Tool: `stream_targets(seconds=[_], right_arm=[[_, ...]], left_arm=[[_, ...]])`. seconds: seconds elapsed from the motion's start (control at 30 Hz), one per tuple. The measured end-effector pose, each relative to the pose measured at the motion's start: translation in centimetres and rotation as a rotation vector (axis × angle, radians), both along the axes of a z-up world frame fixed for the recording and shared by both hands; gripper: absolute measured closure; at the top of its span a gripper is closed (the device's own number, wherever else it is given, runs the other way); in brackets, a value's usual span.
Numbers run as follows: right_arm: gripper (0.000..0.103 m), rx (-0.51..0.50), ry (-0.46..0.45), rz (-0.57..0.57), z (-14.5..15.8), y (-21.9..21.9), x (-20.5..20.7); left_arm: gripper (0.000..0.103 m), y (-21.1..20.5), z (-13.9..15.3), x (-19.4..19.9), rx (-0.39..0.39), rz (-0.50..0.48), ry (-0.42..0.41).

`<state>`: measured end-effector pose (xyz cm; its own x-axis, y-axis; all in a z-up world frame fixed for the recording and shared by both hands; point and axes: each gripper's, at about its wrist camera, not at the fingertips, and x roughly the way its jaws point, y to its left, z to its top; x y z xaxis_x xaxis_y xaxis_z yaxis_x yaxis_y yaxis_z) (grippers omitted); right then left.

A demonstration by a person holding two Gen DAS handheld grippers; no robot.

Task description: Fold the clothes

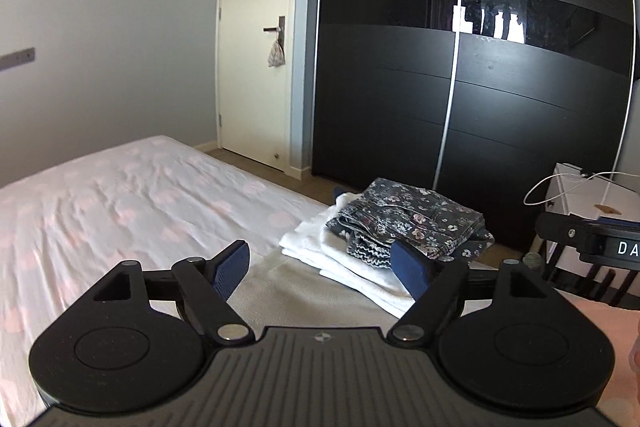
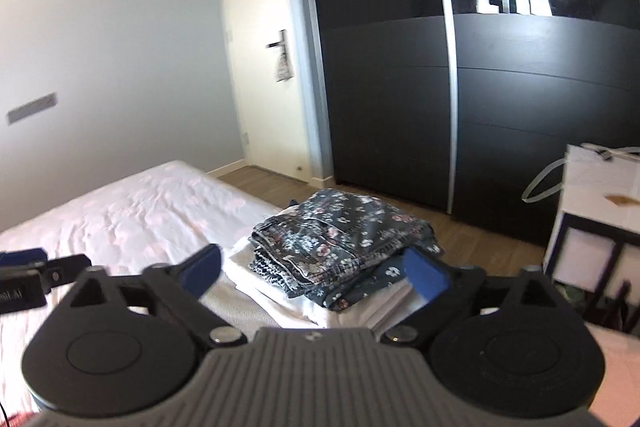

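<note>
So both claws, left gripper (image 1: 320,269) and right gripper (image 2: 314,273), are hanging spread wide and empty, and the folded floral stack (image 2: 340,247) is sitting straight ahead on the bed (image 1: 120,195), nearer the right one.

Folded clothes (image 1: 404,223) stacked on towels (image 1: 320,247) at bed (image 1: 120,195) edge; wardrobe (image 1: 460,87) behind, door (image 1: 260,47) to its left.
</note>
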<state>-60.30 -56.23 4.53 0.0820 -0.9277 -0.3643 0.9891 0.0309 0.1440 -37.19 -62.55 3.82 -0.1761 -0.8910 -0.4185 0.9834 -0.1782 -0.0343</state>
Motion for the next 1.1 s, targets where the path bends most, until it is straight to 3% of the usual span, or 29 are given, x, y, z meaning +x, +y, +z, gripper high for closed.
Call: stream_targets(seconds=[0.3, 0.57, 1.1], right_arm=[[0.001, 0.035, -0.002, -0.085, -0.1, 3.0, 0.2], [0.001, 0.066, 0.012, -0.091, -1.8, 3.2, 0.6], [0.001, 0.116, 0.034, -0.062, -4.8, 3.1, 1.6]], left_arm=[[0.023, 2.3, -1.2, -1.2, -0.024, 0.113, -0.057], [0.023, 3.0, -2.8, -2.2, -0.024, 0.131, -0.128], [0.023, 2.3, -4.8, -3.2, 0.082, 0.126, -0.098]])
